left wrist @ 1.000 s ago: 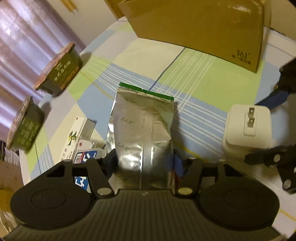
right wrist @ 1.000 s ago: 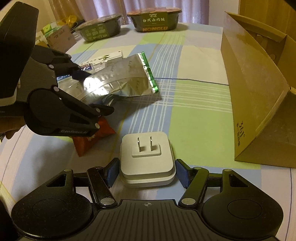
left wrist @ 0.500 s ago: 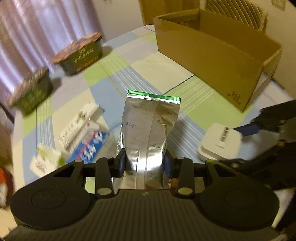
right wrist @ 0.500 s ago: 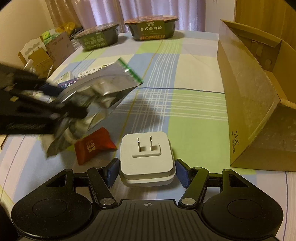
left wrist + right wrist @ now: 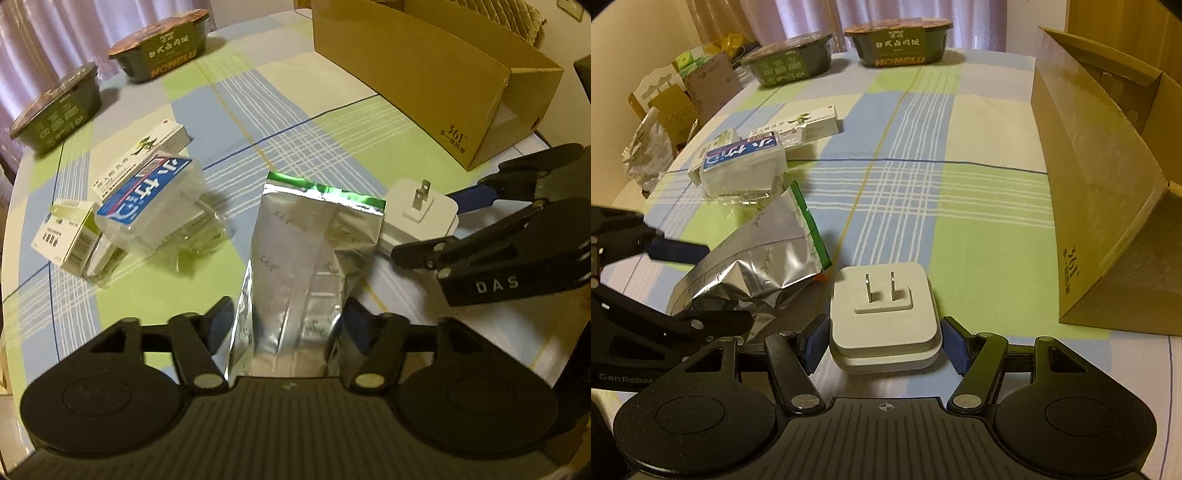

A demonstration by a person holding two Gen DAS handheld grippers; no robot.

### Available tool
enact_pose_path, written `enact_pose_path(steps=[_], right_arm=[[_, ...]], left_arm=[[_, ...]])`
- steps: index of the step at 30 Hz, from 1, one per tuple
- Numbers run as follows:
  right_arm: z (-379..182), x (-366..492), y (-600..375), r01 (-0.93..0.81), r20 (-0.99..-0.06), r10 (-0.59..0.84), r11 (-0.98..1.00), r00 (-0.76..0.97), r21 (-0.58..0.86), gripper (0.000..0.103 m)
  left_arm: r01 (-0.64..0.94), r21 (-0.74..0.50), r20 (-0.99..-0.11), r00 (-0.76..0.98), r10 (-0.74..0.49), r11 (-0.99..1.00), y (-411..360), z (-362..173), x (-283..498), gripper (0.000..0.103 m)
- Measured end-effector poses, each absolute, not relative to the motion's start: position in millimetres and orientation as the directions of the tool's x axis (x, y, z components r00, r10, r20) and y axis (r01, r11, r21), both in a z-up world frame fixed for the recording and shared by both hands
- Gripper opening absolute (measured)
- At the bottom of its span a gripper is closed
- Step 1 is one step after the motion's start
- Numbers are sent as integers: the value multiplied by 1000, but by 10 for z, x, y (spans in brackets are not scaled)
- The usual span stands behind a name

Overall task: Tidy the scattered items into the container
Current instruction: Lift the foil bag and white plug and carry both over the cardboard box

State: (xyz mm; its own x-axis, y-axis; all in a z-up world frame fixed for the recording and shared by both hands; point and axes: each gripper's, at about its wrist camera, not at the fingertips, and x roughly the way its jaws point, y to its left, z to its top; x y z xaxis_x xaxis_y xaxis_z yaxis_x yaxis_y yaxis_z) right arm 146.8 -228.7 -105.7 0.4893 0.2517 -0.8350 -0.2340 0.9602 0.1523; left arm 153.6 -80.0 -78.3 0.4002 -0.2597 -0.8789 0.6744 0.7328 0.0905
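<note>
Silver foil pouch (image 5: 306,258), lifted higher than 1 second ago, stays clamped between the left gripper (image 5: 290,325) fingers; white plug adapter (image 5: 884,317) remains gripped between the right gripper (image 5: 884,341) fingers, cardboard box (image 5: 1100,166) ahead-right.

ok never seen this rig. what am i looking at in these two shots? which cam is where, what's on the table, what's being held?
No robot arm here: a person holds a two-finger gripper in each hand, each with a fisheye camera looking along its fingers.

Left wrist view: the left gripper is shut on a silver foil pouch, lifted off the table.

Right wrist view: the right gripper has a white plug adapter between its blue pads; contact is unclear from these pictures.

Each gripper shows in the other's view.

On the checked tablecloth: a blue-labelled clear pack, small cartons, two instant-meal bowls, and the open cardboard box, presumably the container.
</note>
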Motion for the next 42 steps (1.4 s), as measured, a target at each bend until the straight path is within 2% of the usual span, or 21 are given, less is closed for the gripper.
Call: enact_pose_path(steps=[2,7,9,10,12,16,22,33,42], right_arm=[[-1064,1464,-2285,-236,-836,254,959,486,154,67],[-1074,1468,-2289,-236,-838,257,959,481,159,67],[-1071,1471,-2287,-237,-838,259,958,480,160,67],[-1068,1473,-2287,-237,-838,259,958,481,160,67],[-1060,1481,-2288,-237,-836,260,958,484,161,67],[-1017,1476,-2267,-245,-829,267,956,492,162,67],[-986,1447,-2258,-244,-826,264,957,499,158,67],[-868,1463,-2195,-263,-805,288,950,519,170,67],[-643,1298,-2283,-230,-767,268,960,583,161,67]], left_arm=[[689,106,-881,399,-254,717,-834,-798,1555,71],[705,113,-897,375,-232,701,-870,-937,1620,72],[694,100,-900,368,-232,713,-853,-968,1642,64],[691,83,-904,356,-238,719,-842,-967,1649,42],[676,53,-904,345,-252,735,-823,-930,1643,37],[663,61,-907,349,-236,746,-794,-886,1575,36],[593,-33,-901,331,-281,805,-561,-777,1532,36],[546,-50,-887,361,-289,836,-378,-513,1495,36],[536,-74,-874,371,-313,841,-520,-339,1345,36]])
